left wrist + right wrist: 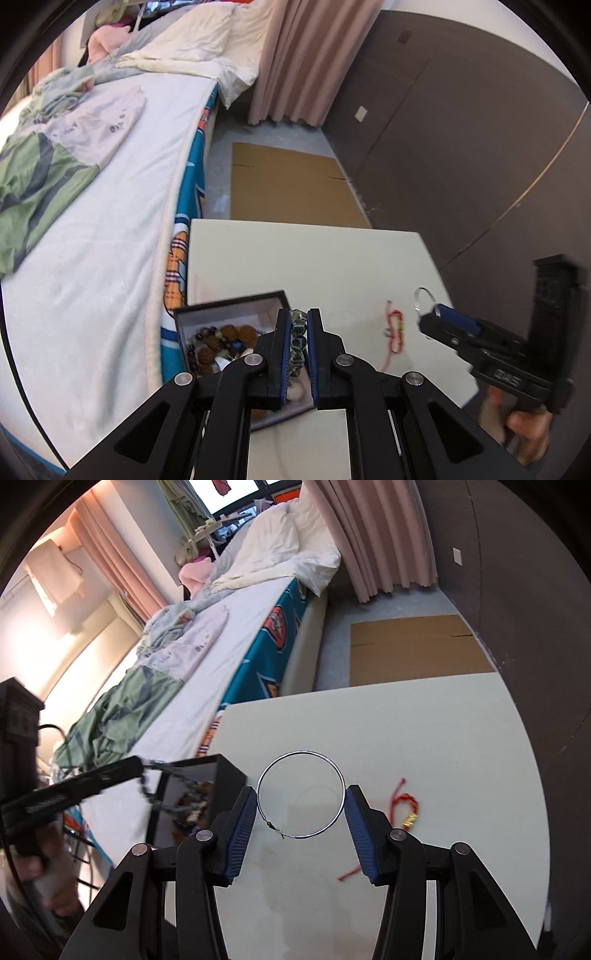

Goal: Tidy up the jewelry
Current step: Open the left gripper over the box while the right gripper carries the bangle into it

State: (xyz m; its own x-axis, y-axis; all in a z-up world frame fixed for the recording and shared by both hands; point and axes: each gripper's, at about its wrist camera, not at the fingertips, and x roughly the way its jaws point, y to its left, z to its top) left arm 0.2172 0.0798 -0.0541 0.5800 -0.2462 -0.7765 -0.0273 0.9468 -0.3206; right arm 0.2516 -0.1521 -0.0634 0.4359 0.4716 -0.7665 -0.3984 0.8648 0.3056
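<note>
Left tongs (298,343) clenched on green bead bracelet (297,338) above jewelry box (229,314). Right tongs (301,812) grasping silver hoop (301,799). Step: collecting; next, both to box.

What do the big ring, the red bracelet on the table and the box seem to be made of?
The ring looks like thin polished metal wire: silvery, bright glints, a small clasp. The red bracelet seems to be braided cord, matte and limp, with a shiny gold-coloured bead, probably metal. The box has dark, matte, thin walls, perhaps card; I cannot tell for sure.

Bed (110,221), curtain (295,59), flattened cardboard (291,184)
</note>
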